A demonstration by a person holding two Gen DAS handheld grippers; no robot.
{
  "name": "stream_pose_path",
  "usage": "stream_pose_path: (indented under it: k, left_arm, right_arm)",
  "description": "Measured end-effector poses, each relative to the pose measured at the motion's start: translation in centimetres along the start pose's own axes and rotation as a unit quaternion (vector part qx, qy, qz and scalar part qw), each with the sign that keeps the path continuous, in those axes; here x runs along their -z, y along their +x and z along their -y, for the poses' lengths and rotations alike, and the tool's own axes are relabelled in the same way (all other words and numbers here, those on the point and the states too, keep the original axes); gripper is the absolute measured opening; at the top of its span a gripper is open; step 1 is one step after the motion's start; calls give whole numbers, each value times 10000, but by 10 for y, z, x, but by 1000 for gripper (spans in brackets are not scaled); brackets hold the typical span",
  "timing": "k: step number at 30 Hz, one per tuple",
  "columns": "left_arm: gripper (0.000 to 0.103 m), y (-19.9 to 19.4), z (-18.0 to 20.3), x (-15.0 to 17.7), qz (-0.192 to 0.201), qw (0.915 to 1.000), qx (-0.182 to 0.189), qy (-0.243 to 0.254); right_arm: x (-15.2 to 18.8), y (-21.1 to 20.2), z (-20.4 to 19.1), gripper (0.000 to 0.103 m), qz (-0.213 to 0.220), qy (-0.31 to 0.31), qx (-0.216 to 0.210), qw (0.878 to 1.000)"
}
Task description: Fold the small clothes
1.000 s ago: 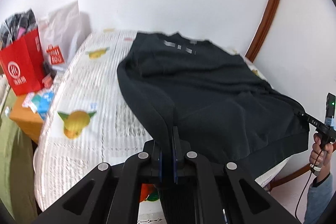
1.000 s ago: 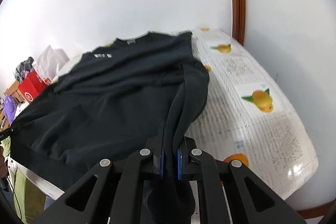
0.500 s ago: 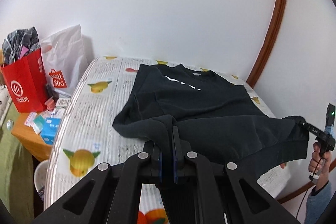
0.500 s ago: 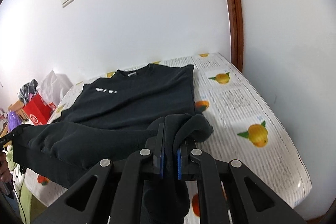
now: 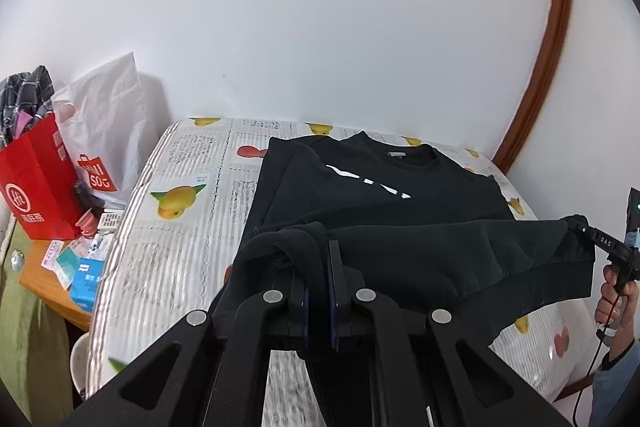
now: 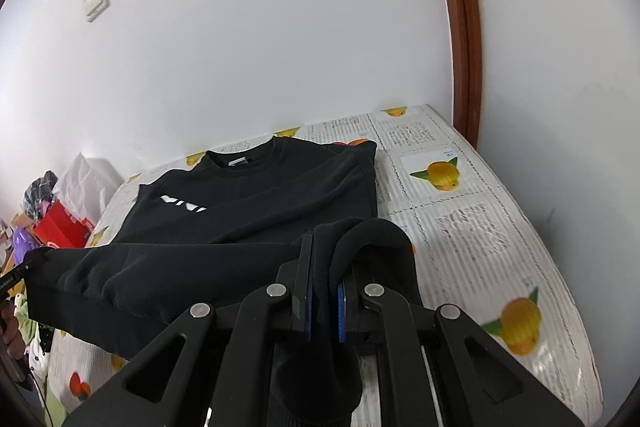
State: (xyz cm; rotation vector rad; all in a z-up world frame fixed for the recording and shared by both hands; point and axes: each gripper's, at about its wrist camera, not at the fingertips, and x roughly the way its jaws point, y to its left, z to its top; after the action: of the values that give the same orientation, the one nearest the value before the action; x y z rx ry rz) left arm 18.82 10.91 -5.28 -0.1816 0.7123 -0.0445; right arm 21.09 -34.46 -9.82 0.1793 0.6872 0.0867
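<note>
- One black sweatshirt (image 5: 384, 195) lay on the bed (image 5: 192, 211), collar toward the white wall (image 5: 320, 27), its lower half lifted off the cover and stretched in the air between the two tongs.
- The left tongs (image 5: 318, 267) were clenched on one bottom corner of the sweatshirt; a roll of black cloth bulged over the left finger.
- The right tongs (image 6: 324, 267) were clenched on the other bottom corner, with cloth looped over the right finger and hanging below.
- In the left view the right tongs showed at the far edge, pinching the hem, with one hand (image 5: 616, 291) gripping the handle below it and a blue sleeve (image 5: 618, 379) under that.
- One row of white lettering (image 5: 368, 183) crossed the chest, half hidden by the raised fold.
- The bed cover carried a newsprint pattern with several yellow fruit pictures; I counted two large ones (image 6: 442, 175) on the right side in the right view.
- Two bags stood beside the bed: one red paper bag (image 5: 34, 187) and one white plastic bag (image 5: 108, 131).
- One wooden side desk (image 5: 52, 287) below them held a blue box (image 5: 86, 279) and loose packets I could not count.
- One brown wooden door frame (image 6: 464, 27) ran up the wall, and one light switch (image 6: 96, 1) sat high on it.
</note>
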Motion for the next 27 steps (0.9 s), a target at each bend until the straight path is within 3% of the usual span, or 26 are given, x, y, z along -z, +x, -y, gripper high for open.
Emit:
stream_pose_path:
  k: [14, 27]
  left_arm:
    - [7, 104, -7, -17, -644, 9974, -331, -39]
    - [9, 141, -14, -6, -1013, 9937, -485, 10]
  right_arm:
    - [-15, 103, 8, 8, -634, 51, 263, 9976]
    - [-1, 151, 14, 9, -1059, -117, 547, 9928]
